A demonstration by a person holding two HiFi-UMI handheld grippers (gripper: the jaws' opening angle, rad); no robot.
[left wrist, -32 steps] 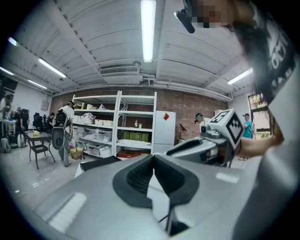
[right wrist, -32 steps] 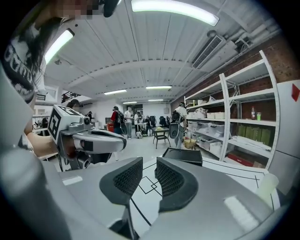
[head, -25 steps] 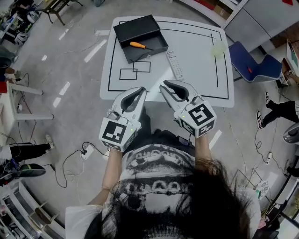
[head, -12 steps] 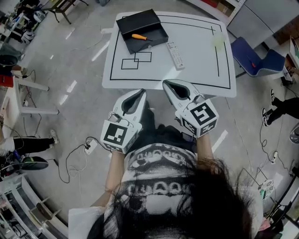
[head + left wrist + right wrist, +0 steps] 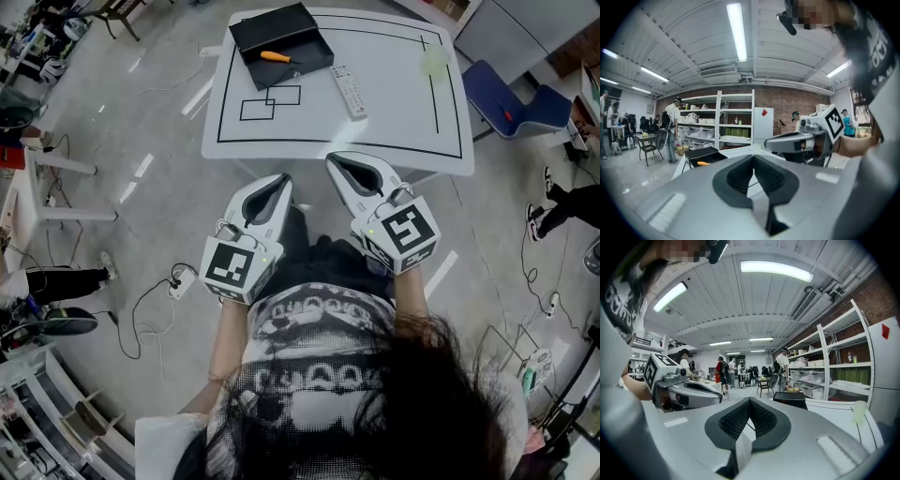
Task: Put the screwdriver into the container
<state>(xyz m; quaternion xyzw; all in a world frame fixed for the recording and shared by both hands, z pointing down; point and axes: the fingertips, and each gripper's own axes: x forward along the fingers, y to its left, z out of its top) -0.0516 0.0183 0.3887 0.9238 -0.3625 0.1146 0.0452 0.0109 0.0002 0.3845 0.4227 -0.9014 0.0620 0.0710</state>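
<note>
Table (image 5: 394,117), middle of frame — open passage; container (image 5: 267,28) and remote (image 5: 348,90) block the upper left.

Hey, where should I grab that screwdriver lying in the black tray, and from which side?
Grip the screwdriver by its orange handle, coming from above: it lies flat in the open black tray, whose walls would likely block a sideways approach. Set the jaws across the handle, its thickest part.
</note>
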